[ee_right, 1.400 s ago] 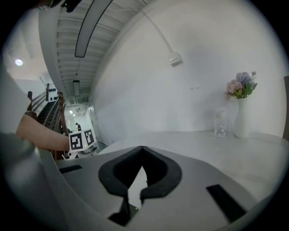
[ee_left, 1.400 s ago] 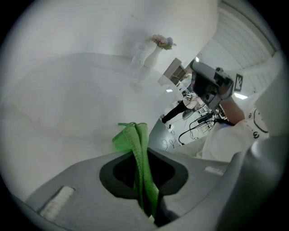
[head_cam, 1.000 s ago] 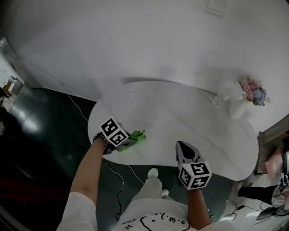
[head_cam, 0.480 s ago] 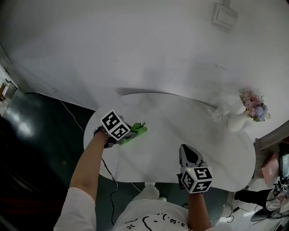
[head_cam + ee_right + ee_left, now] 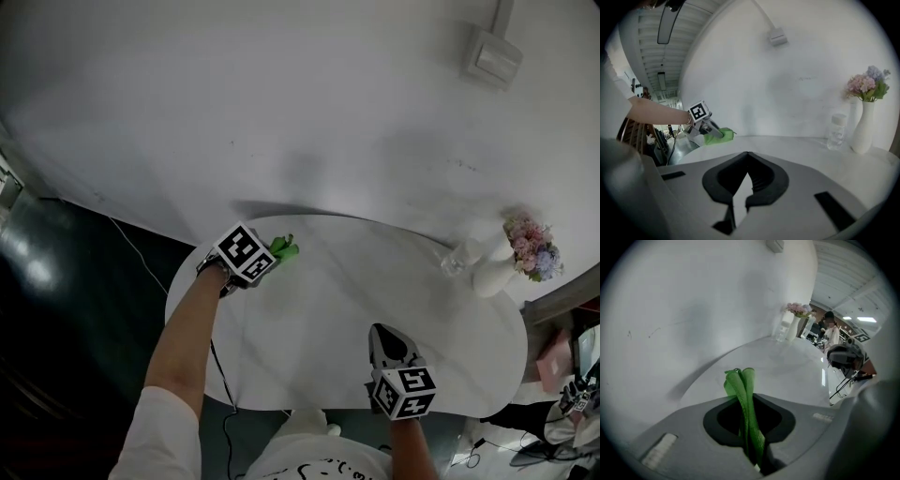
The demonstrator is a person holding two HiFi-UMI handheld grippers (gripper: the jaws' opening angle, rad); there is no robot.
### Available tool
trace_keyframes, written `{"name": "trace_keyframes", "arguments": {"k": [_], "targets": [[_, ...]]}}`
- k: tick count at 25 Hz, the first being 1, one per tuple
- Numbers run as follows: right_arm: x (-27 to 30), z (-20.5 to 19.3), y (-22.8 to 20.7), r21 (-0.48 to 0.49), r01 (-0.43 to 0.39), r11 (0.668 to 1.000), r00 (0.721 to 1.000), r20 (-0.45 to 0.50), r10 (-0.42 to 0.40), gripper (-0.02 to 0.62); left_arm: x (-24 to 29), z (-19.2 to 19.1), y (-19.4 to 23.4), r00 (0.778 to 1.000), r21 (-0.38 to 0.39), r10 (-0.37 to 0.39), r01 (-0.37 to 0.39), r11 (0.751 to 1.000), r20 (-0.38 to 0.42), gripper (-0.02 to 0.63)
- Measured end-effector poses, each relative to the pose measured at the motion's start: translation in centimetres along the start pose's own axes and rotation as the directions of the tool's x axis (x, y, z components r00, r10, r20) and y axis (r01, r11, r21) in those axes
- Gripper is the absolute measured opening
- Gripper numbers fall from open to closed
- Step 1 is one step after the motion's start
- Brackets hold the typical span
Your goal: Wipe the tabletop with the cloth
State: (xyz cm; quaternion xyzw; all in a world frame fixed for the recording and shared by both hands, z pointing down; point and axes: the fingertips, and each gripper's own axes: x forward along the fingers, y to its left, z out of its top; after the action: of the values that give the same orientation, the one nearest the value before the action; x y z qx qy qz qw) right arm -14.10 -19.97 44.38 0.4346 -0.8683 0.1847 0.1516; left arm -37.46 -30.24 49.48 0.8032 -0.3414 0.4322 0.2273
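A plain white wall (image 5: pixel 281 112) stands behind a rounded white table (image 5: pixel 375 281), and the floor (image 5: pixel 56 319) to the left is dark. At the far right end of the tabletop a white vase (image 5: pixel 489 274) of pink and blue flowers (image 5: pixel 531 249) stands next to a clear bottle (image 5: pixel 457 255). A small white box (image 5: pixel 494 58) is fixed high on the wall.

The left gripper (image 5: pixel 270 251) reaches out to the far left edge of the table, close to the wall. Its jaws are pinched tight on the green cloth (image 5: pixel 745 404). The folded cloth stands up between them, and its free end pokes out past the tips. From the other gripper's camera, the bunched cloth seems to lie on the tabletop at that edge, under the jaw tips.

The right gripper (image 5: pixel 382 336) hangs over the near edge of the table, well apart from the cloth, and points towards the wall. Its jaws are brought together at the tips with nothing between them, and the bare white tabletop shows through the gap behind the tips.

The only print I can make out is the black-and-white square markers on the gripper cubes. There are dark drawn marks on the person's white shirt (image 5: pixel 309 461), but they are too small to read.
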Motion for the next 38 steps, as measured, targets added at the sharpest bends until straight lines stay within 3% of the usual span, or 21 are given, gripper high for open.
{"name": "trace_keyframes", "arguments": {"k": [6, 11, 20, 25, 31, 38], "targets": [[2.4, -0.7, 0.7, -0.013, -0.013, 1.0, 0.998, -0.06, 0.012, 0.0, 1.7, 1.3, 6.0, 0.991, 0.008, 0.133, -0.133, 0.991, -0.022, 0.049], [4.4, -2.6, -1.6, 0.026, -0.005, 1.0, 0.994, -0.106, 0.008, 0.0, 5.7, 3.5, 9.9, 0.972, 0.038, 0.235, -0.234, 0.972, -0.026, 0.049], [6.1, -4.1, -1.2, 0.091, -0.008, 0.996, 0.99, -0.143, 0.021, 0.0, 9.3, 3.0, 14.8, 0.942, 0.1, 0.329, -0.321, 0.942, -0.074, 0.049], [7.2, -4.0, -1.3, 0.096, 0.018, 0.995, 0.988, -0.155, -0.003, 0.0, 11.3, 1.7, 15.2, 0.952, 0.106, 0.285, -0.273, 0.956, -0.114, 0.049], [8.2, -3.8, -0.8, 0.089, 0.013, 0.996, 0.989, -0.151, 0.001, 0.0, 11.5, 1.5, 15.2, 0.975, 0.034, 0.208, -0.206, 0.978, -0.078, 0.049], [9.0, -3.8, 0.1, 0.077, -0.004, 0.997, 0.988, -0.154, 0.016, 0.0, 11.3, 1.6, 14.8, 0.977, 0.063, 0.19, -0.184, 0.981, -0.101, 0.049]]}}
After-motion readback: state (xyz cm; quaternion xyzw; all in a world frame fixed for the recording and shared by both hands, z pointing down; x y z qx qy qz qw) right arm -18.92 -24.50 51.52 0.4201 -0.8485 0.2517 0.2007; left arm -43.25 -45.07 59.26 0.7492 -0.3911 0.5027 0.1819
